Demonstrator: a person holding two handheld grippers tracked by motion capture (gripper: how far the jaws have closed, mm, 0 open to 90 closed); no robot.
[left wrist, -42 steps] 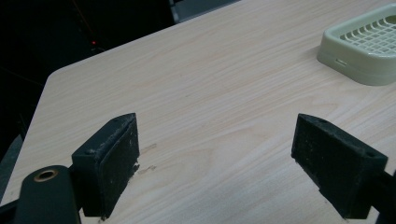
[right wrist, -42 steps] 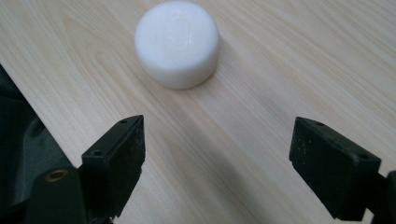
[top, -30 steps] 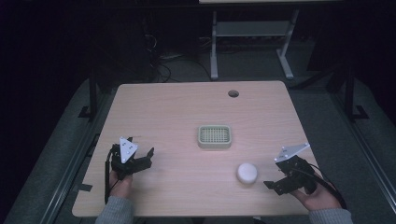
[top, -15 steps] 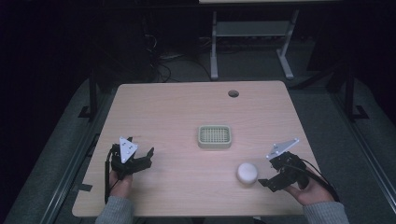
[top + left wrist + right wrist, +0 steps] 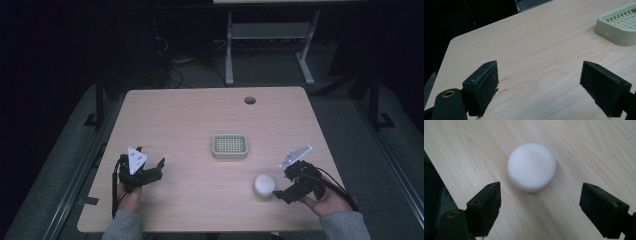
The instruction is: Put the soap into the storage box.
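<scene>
A round white soap-like puck [image 5: 264, 185] [image 5: 532, 166] lies on the wooden table [image 5: 200, 120] near the front right. My right gripper [image 5: 283, 187] [image 5: 540, 207] is open just to the right of it, jaws wide and aimed at it, the puck lying just ahead of the gap. A pale green slotted dish [image 5: 229, 146] [image 5: 619, 23] sits at the table's middle. My left gripper [image 5: 150, 170] [image 5: 539, 87] rests open at the front left over bare wood, holding nothing.
A round cable hole [image 5: 249, 100] is near the table's far edge. A metal stand [image 5: 265, 45] and cables lie on the dark floor beyond the table. The table's front edge runs close to both hands.
My right gripper has moved left toward the white puck and now points at it from close by. The left gripper has stayed put.
</scene>
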